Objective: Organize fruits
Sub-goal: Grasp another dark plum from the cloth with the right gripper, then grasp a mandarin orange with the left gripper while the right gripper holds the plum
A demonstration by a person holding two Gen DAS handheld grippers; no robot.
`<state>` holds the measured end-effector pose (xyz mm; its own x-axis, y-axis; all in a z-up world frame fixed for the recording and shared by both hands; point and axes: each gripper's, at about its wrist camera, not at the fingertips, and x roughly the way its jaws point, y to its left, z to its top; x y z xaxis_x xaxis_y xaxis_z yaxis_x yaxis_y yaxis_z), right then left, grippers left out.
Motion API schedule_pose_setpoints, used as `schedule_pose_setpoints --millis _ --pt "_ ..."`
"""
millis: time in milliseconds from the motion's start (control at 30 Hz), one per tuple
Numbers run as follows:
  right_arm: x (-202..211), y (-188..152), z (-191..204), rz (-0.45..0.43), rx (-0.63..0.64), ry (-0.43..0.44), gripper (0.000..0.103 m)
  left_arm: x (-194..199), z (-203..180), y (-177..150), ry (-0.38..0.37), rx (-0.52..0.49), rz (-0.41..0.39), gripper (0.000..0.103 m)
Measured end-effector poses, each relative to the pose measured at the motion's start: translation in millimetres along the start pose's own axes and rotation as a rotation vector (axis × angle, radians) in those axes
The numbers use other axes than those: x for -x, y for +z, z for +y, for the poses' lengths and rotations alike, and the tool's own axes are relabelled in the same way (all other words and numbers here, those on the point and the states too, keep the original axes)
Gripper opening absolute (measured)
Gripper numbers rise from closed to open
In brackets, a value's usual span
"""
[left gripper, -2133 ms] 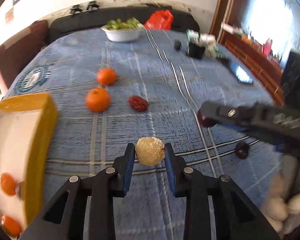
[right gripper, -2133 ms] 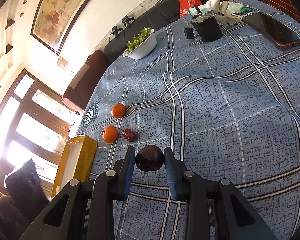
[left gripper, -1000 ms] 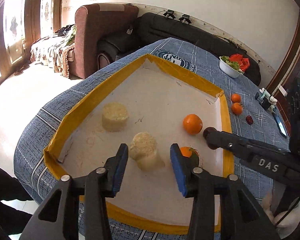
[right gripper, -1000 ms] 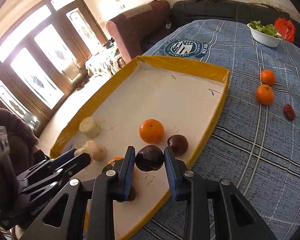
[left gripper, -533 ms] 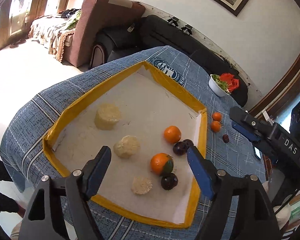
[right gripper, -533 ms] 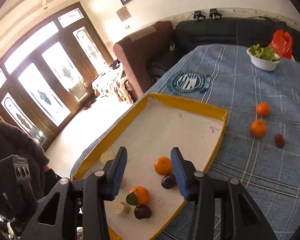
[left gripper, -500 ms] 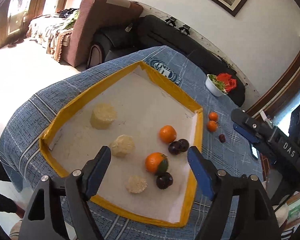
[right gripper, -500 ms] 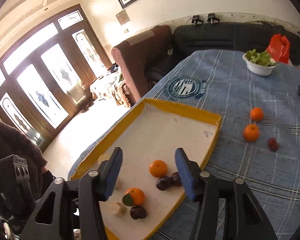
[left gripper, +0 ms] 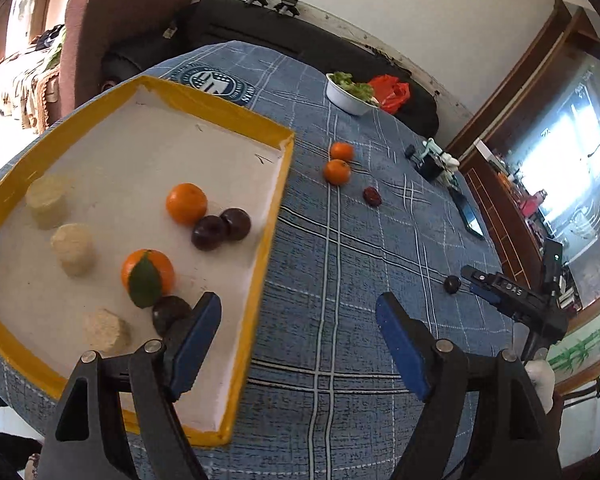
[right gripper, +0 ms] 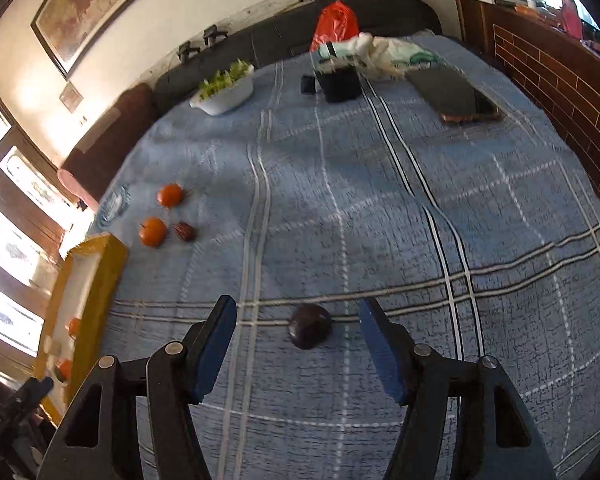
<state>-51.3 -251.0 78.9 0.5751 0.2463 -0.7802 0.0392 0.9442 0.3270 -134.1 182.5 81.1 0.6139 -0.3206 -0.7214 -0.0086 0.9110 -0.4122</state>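
Both grippers have released their loads into the tray (left gripper: 278, 204) and come away from it. The left gripper (left gripper: 300, 344) stands with its jaws wide and nothing between them; the jaws have just been opening, and the pale cake it carried a second ago now lies with two others in the tray. It hangs over the tray's near corner and the blue checked cloth (left gripper: 360, 260).

The right gripper (right gripper: 298, 340) has swung from the tray to the open cloth. Its jaws are wide, having just opened and then narrowed slightly, and the pads touch nothing. The dark plum (right gripper: 310, 331) lies on the cloth between them, unheld.

Tray contents in the left view: two oranges, three dark plums, three pale cakes. The plum the right gripper held earlier is among them.

Still outside the tray: two oranges (left gripper: 337, 171), near each other, a red date (left gripper: 372, 196) just beside them, and the dark plum under the right gripper.

Judgement: the task is past halfway. The next step appears to be closing on the plum; it is round and may roll if one pad meets it first.
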Motion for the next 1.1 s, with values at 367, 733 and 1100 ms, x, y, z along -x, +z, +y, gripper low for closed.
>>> schedule_pose_setpoints --millis 367,733,1100 --pt "-28.5 -15.2 14.9 -0.002 0.149 -0.129 0.033 -18.2 -36.3 -1.5 0.045 -0.09 0.023 0.079" --pt "-19.6 12.9 49.5 -0.044 0.167 -0.005 0.031 -30.8 -59.4 6.4 0.057 -0.142 0.047 0.079" --pt "-33.3 23.8 40.4 -0.078 0.094 0.157 0.032 -109.9 -92.1 100.4 0.153 -0.221 0.04 0.024"
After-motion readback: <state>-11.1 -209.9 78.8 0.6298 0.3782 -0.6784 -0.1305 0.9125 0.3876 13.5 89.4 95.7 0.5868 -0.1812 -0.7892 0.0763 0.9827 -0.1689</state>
